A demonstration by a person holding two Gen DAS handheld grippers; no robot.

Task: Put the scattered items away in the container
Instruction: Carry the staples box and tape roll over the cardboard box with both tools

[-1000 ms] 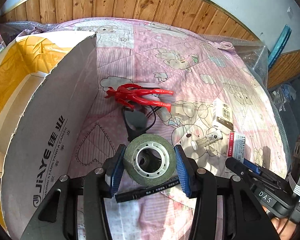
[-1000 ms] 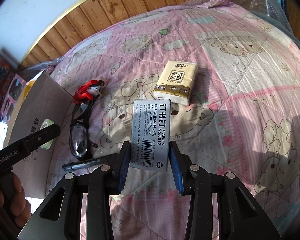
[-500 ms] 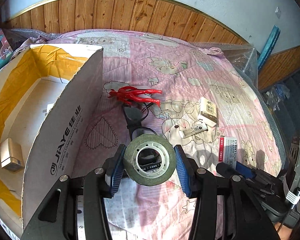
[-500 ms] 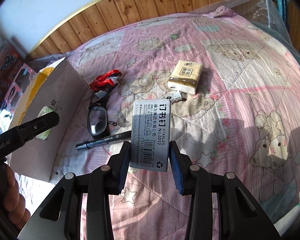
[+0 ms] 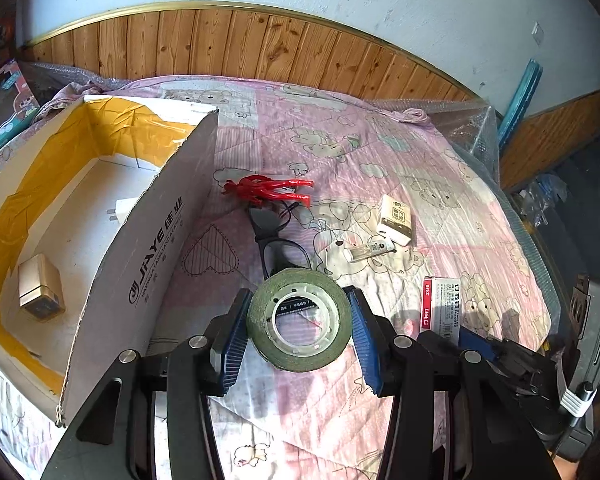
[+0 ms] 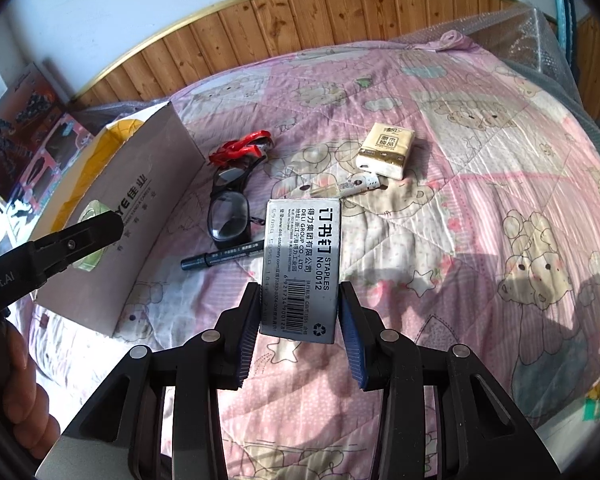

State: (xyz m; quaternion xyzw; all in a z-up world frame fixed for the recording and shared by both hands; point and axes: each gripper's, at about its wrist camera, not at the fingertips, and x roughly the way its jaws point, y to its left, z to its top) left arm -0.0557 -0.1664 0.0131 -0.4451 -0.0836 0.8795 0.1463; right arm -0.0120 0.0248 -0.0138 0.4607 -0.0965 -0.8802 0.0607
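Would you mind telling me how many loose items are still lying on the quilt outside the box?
5: red clip beside the box, glasses below it, marker under those, tissue pack to the right, small tube beside it. Others may be hidden.

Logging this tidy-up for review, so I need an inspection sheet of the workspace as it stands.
Surface: pink bear-print quilt, wrinkled.
Job's things: open cardboard box holds a small tan box; red stapler, black glasses, black marker pen, tissue pack, small white tube lie loose.
Clutter: nothing seen.
Grippers: left tool clamps green tape roll; right tool clamps grey staples box.
Cables: nothing seen.
Surroundings: wood-panelled wall.
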